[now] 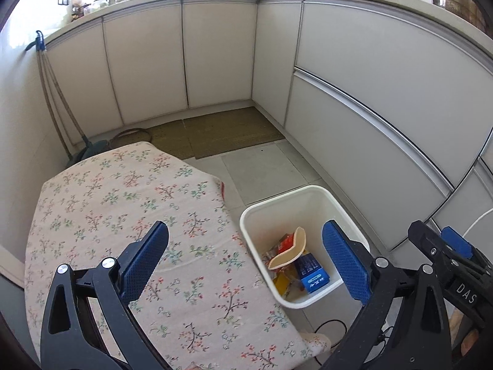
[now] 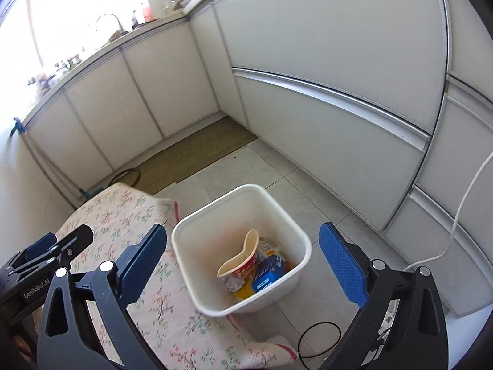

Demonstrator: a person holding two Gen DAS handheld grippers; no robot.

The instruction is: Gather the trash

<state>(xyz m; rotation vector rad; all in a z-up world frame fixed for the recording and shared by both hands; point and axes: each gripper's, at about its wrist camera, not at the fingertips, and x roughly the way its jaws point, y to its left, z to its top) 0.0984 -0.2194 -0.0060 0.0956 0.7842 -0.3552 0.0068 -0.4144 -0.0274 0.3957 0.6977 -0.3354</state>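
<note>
Presently viewing the kitchen from above: white cabinets wrapping the corner, woven mat lying on the tiled floor before them. Nearer, desk under a floral cloth, showing no loose trash on its visible surface. Just beside the desk's edge, white bin standing on the floor, upright, already holding the collected trash: crushed paper cup, blue carton, yellow and red wrappers, partly hidden beneath. Left tool hanging over the desk edge and bin, jaws standing wide, gripping nothing. Right tool hovering above the bin, jaws likewise wide, nothing between the pads. Judging the deposit step as finishing, with every visible item lying in the bin. Next move probably calling for scanning desk and floor for leftover pieces, otherwise ending the collection.
</note>
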